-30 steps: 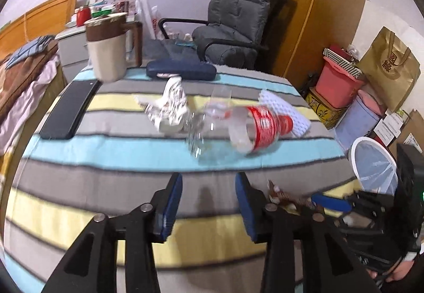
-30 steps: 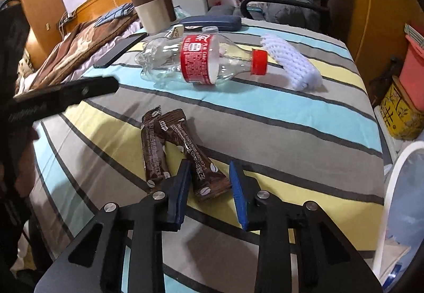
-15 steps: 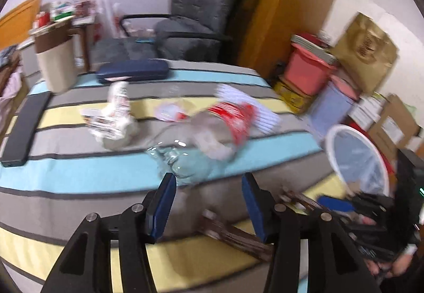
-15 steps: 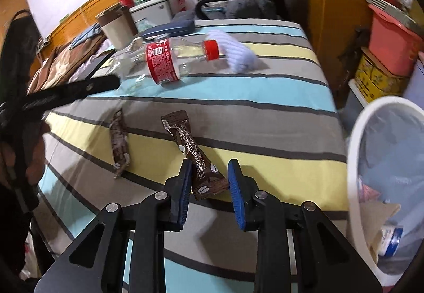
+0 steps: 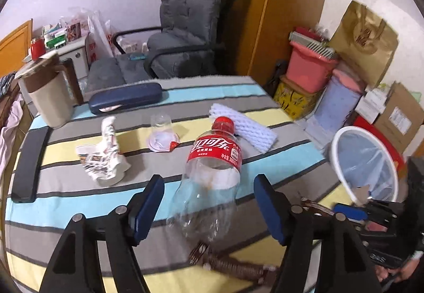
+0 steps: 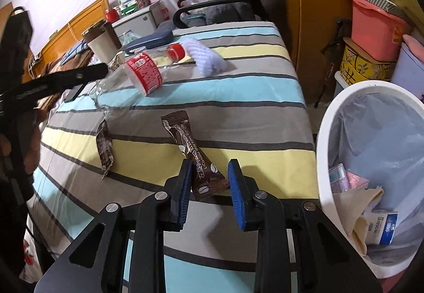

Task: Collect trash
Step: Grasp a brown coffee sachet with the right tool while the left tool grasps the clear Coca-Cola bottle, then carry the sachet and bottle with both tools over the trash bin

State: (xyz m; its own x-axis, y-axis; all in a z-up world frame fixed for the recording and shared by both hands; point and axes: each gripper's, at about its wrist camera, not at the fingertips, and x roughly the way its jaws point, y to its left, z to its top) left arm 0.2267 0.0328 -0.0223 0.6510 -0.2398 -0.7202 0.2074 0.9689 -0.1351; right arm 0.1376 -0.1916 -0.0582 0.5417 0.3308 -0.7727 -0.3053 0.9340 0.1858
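Bottle [image 5: 212, 181] on table [image 5: 79, 187] btwn cup [image 5: 161, 131] & bin [image 5: 341, 157] at right.

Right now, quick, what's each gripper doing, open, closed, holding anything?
Left gripper: jaws opening wide around the plastic bottle, pads not touching it.
Right gripper: narrowed around the brown sachet; a firm grip cannot be told.
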